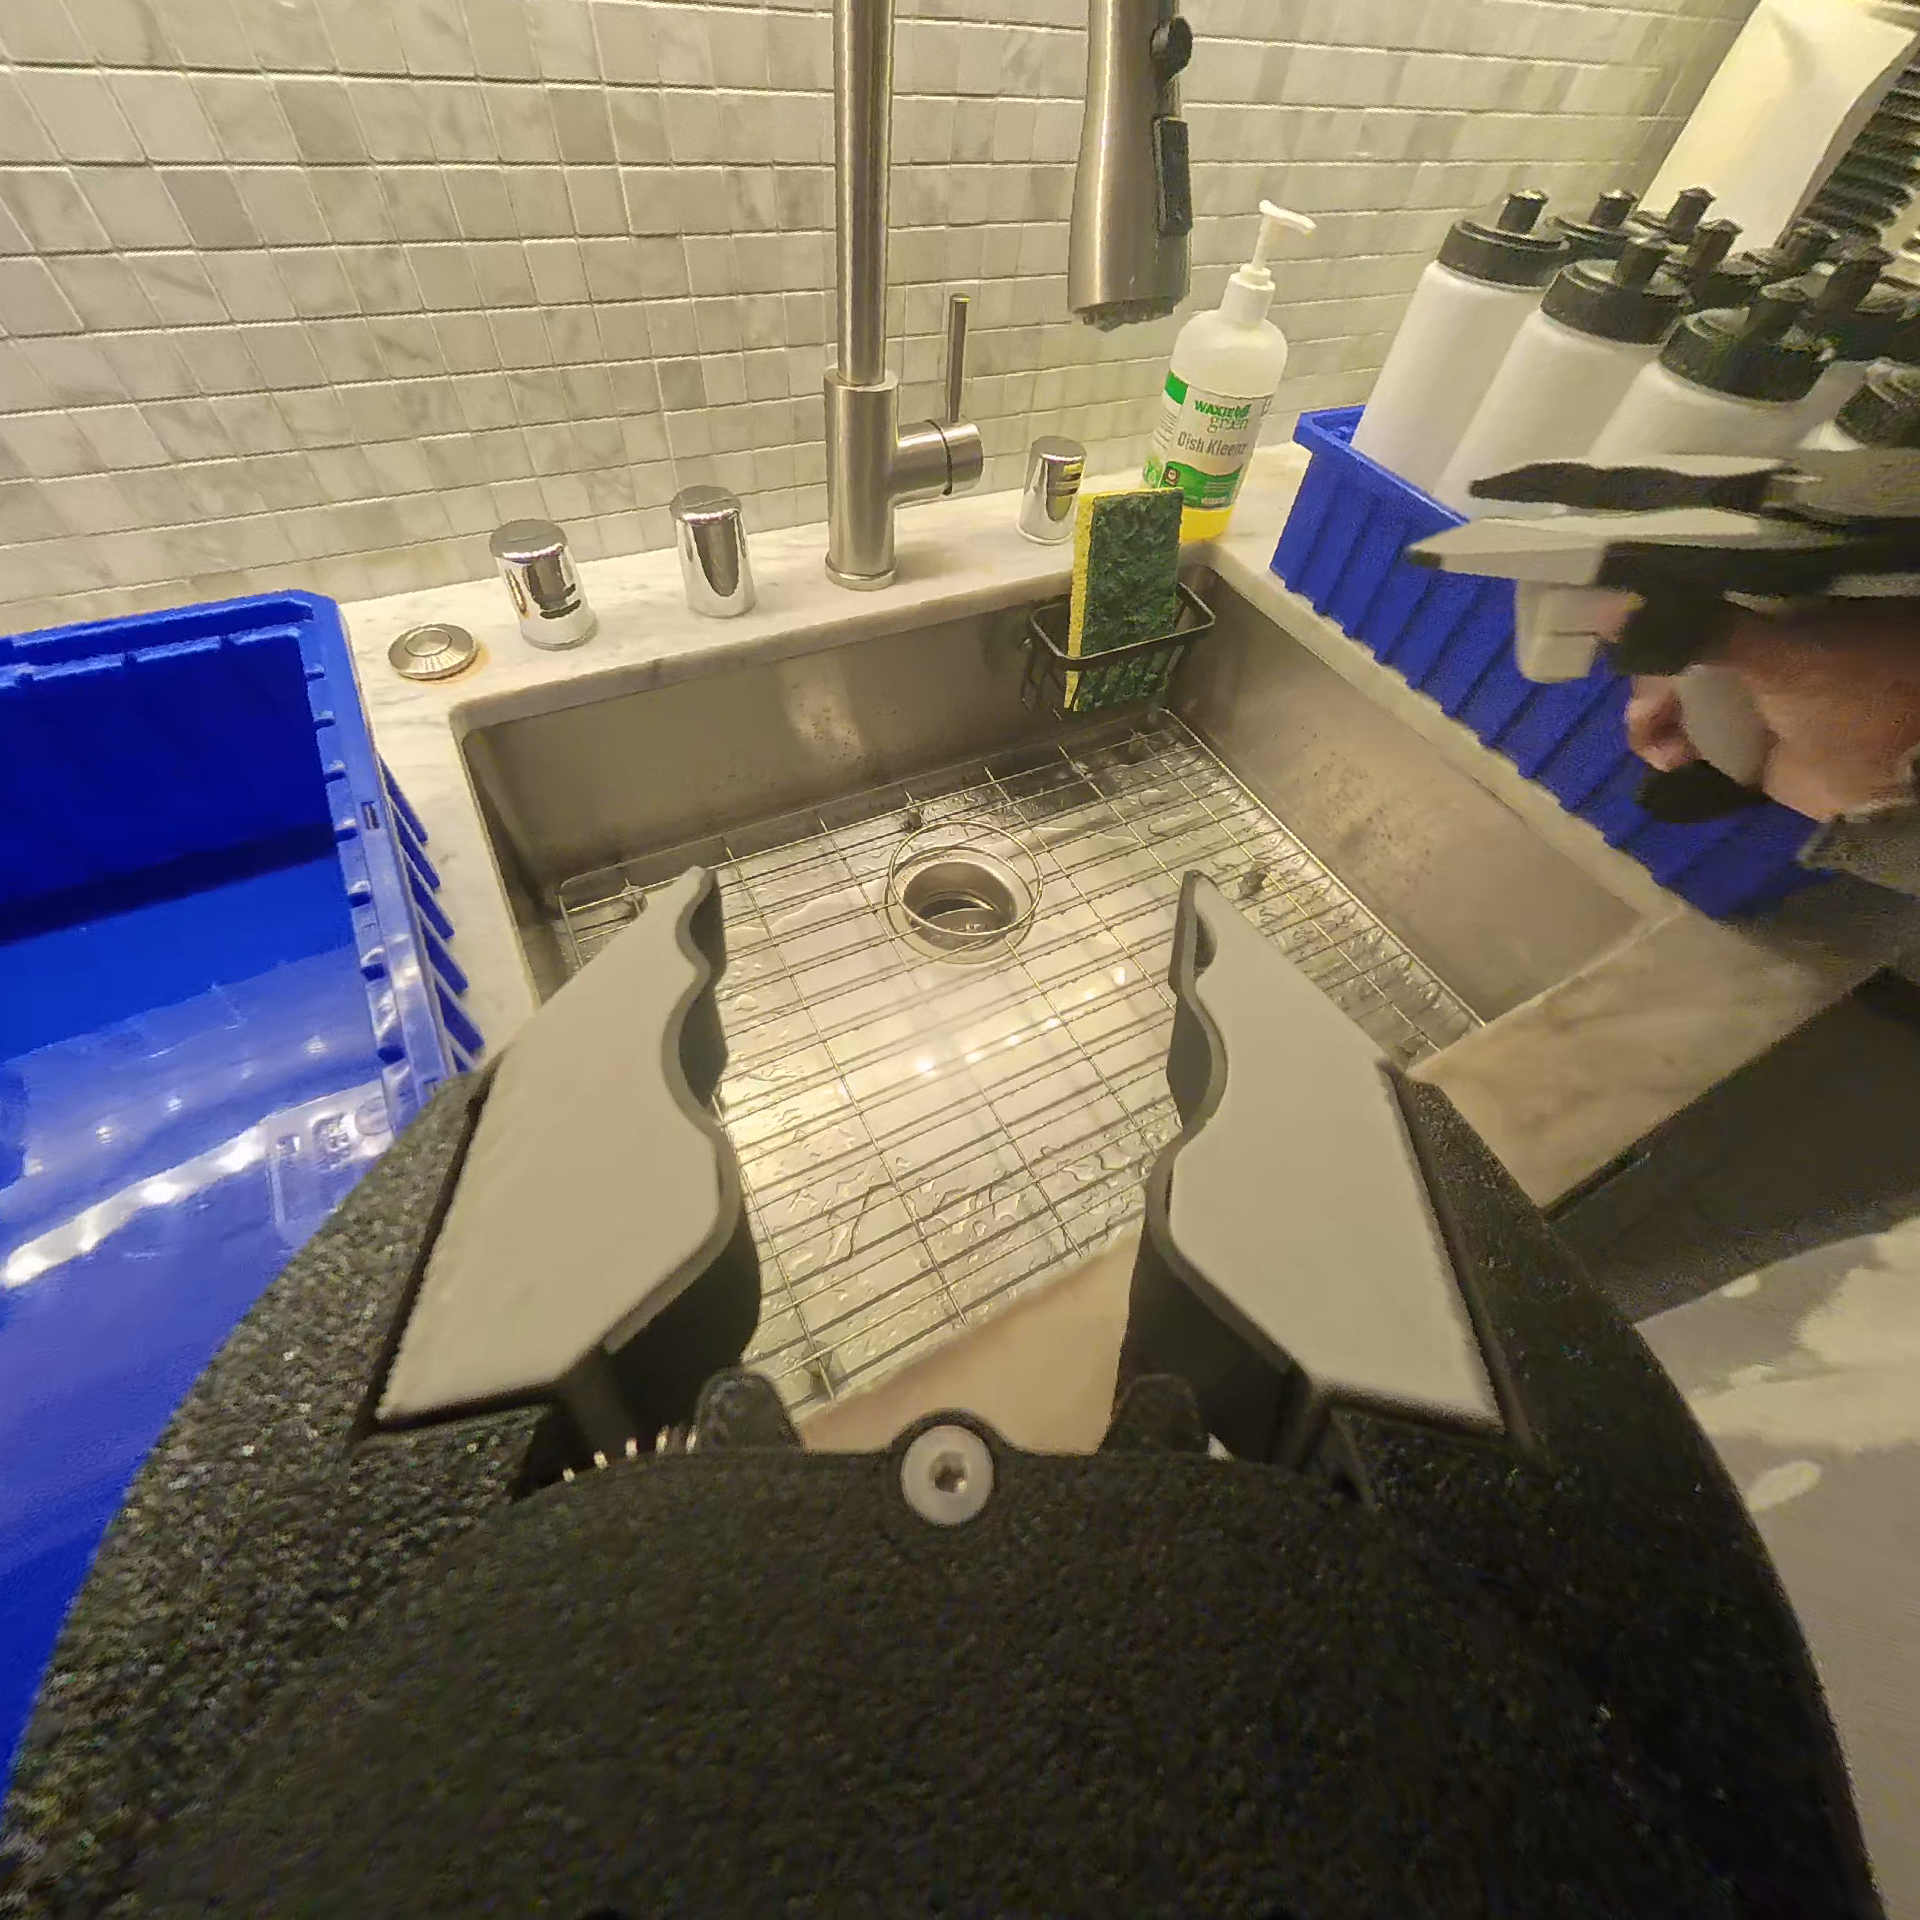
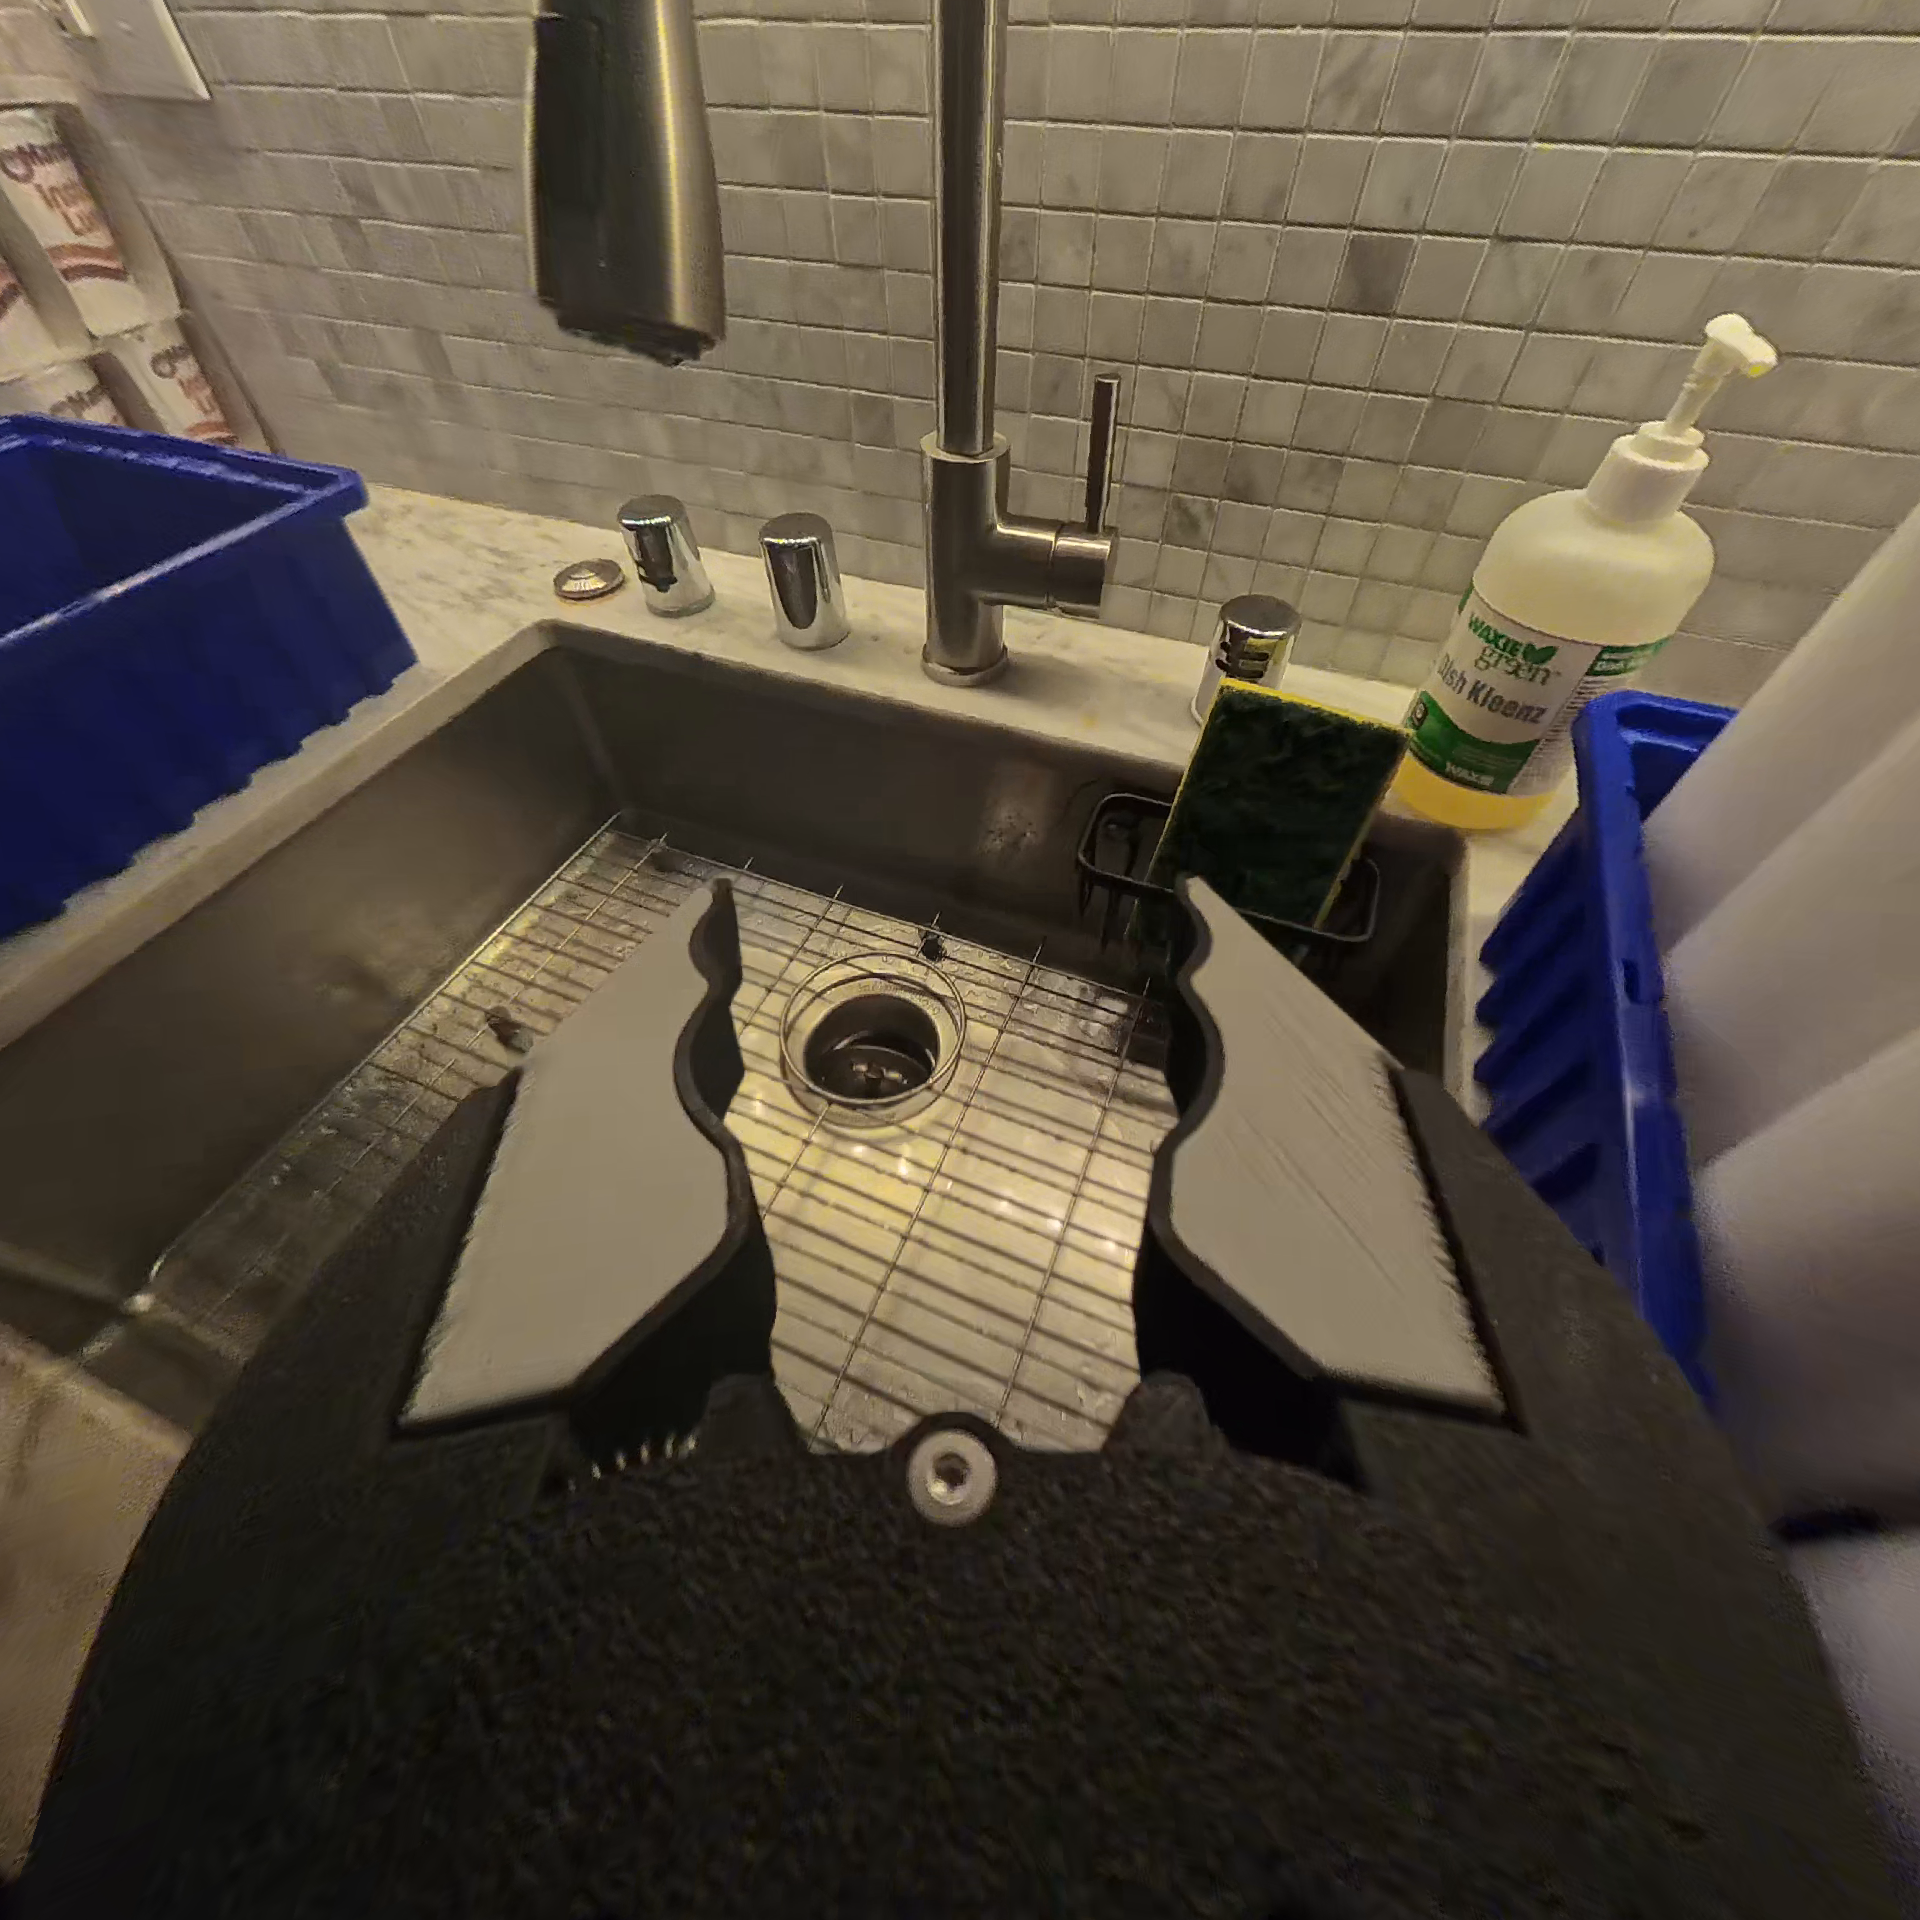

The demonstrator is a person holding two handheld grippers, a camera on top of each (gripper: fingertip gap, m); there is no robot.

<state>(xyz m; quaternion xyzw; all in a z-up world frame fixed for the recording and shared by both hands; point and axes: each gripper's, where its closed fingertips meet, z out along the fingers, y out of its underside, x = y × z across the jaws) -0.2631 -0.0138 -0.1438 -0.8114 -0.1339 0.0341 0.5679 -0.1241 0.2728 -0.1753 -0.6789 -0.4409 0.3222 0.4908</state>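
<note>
Left claw point(image 1: 951, 914): grey two-finger tool on black textured body, jaws spread wide, empty, poised over the wet wire grid point(image 1: 935, 1091) of the stainless steel sink point(image 1: 727, 758).

Right claw point(image 2: 956, 914): same build, jaws apart, empty, above the round drain point(image 2: 873, 1049), nearest the green-and-yellow sponge point(image 2: 1268, 800) upright in its black wire caddy point(image 2: 1112, 862).

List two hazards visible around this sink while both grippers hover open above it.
The wire rack on the sink floor is wet, so anything set there might slide. The right gripper hangs close to the white bottles in the blue bin; a sideways swing could topple one. The left gripper holds nothing.
</note>
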